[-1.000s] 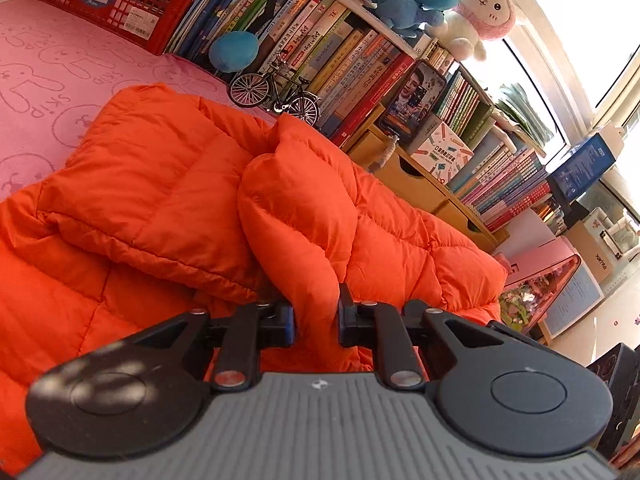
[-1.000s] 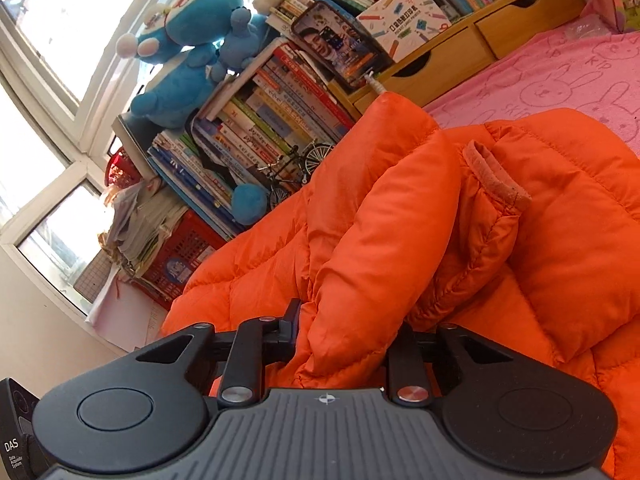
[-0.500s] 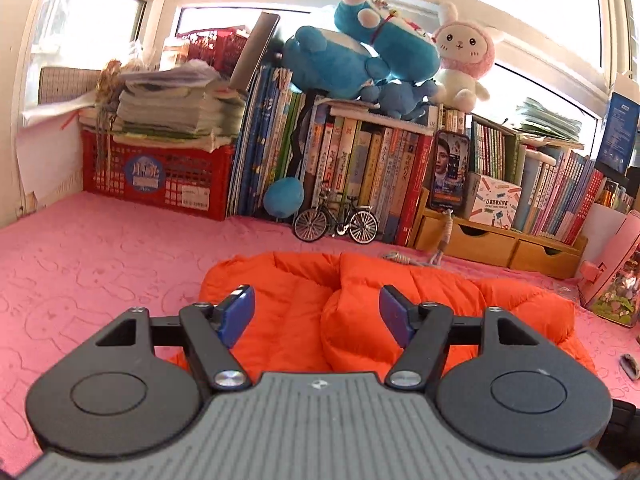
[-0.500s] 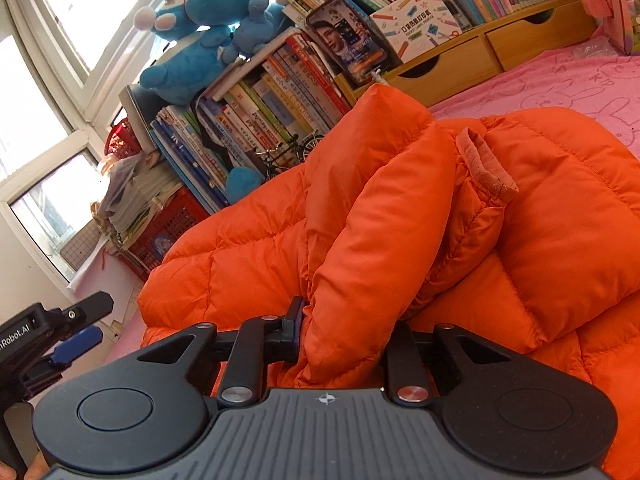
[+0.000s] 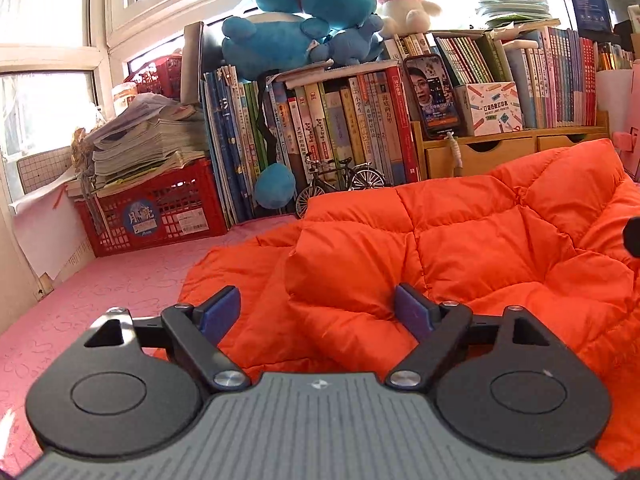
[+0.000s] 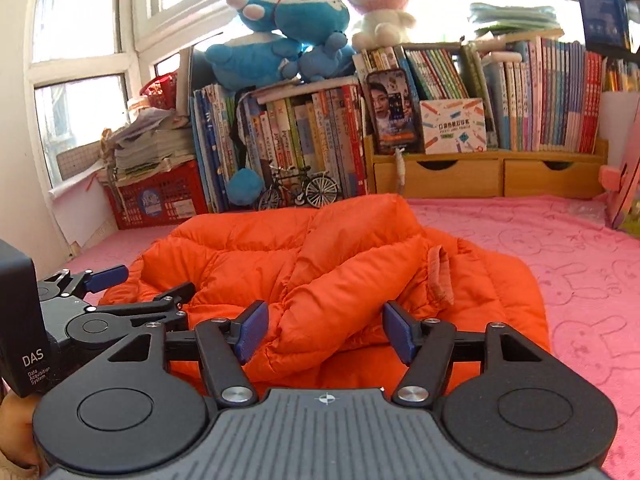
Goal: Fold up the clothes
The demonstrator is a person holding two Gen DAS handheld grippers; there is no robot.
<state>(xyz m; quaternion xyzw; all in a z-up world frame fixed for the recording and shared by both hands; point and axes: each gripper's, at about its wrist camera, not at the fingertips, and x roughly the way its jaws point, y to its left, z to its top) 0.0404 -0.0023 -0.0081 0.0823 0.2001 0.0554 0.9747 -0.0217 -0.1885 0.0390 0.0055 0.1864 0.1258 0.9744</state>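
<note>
On the pink rabbit-print surface (image 6: 580, 280) lies a puffy orange quilted down jacket (image 6: 320, 276), bunched into a loose heap with 1 sleeve, ending in a ribbed orange cuff (image 6: 440, 276), draped across its top. The jacket sits toward the near edge of the surface, well apart from the row of things along the far edge.

The left gripper (image 5: 318, 314) points at the jacket's left part, its blue pads (image 5: 218, 314) spread wide and opening further; a fold of orange fabric bulges between the jaws, but neither pad presses on it. In the right wrist view the same gripper (image 6: 132, 284) shows at the left margin, just beside the jacket's left edge.

The right gripper (image 6: 324, 330) faces the jacket's near side, its blue pads (image 6: 252, 330) also apart and opening; the sleeve's rounded fold lies between them without being pinched.

Along the far edge stand a red plastic crate (image 5: 160, 212) topped with stacked papers, a row of upright books (image 5: 320, 136), a small model bicycle (image 6: 298, 192), a wooden drawer unit (image 6: 480, 176) and a phone (image 6: 394, 110) propped upright. 2 blue plush toys (image 5: 296, 20) and a pink-and-white plush rabbit (image 6: 378, 4) sit on top of the books.
</note>
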